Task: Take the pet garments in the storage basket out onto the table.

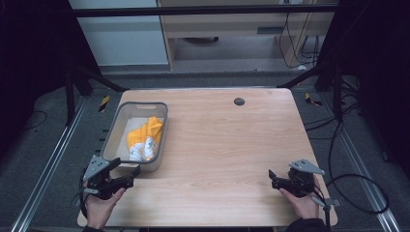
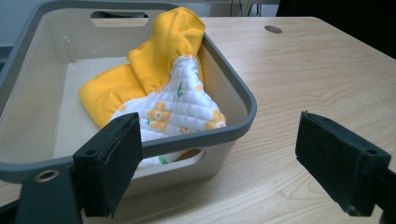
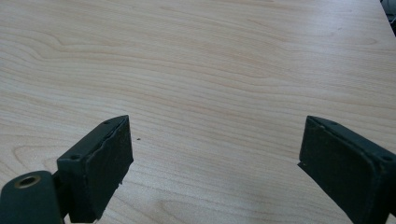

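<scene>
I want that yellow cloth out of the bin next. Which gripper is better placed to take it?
Probably the left gripper: it is open at the grey bin's near end, facing the yellow cloth. The right gripper, also open, sits across the table over bare wood.

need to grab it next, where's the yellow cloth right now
The yellow cloth lies bunched in the grey bin on the table's left side in the high view, just beyond the left gripper.

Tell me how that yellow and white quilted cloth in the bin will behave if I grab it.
The cloth lies crumpled and folded over itself in the bin, so it is probably floppy and will likely drape from the jaws. Its puffy quilting suggests it is light and easily pinched.
</scene>
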`<state>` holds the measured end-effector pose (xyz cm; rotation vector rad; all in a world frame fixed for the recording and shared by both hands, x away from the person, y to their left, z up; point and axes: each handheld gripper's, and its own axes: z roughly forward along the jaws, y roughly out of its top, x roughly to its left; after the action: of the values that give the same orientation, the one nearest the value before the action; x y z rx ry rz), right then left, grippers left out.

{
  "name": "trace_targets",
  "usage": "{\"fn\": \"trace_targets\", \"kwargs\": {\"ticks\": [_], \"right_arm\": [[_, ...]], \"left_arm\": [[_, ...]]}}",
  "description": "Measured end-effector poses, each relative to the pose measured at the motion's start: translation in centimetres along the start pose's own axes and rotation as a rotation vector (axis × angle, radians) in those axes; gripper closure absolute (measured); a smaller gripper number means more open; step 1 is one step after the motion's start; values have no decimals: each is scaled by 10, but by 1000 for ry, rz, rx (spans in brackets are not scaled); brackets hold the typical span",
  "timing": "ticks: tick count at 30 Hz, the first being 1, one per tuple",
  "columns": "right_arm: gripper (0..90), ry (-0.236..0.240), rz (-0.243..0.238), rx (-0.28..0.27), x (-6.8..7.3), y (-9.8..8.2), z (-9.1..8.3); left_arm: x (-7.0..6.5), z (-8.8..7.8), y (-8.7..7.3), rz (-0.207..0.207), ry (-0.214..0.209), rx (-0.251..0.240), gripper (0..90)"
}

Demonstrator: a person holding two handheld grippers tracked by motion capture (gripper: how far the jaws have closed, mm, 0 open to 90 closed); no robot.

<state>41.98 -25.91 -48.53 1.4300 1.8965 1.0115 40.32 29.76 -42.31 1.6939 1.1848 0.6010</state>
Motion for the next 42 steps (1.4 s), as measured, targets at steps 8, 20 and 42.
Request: {"fn": "trace_targets", "kwargs": {"ticks": [8, 20, 42], "right_arm": [[96, 4, -6, 3, 0, 0, 2], [96, 1, -7, 6, 0, 0, 2], [102, 2, -13, 8, 1, 0, 3]], "left_arm": [[1, -1, 8, 10, 0, -10, 145], [6, -2, 26, 2, -6, -32, 148], [8, 14, 57, 7, 3, -36, 146]]}}
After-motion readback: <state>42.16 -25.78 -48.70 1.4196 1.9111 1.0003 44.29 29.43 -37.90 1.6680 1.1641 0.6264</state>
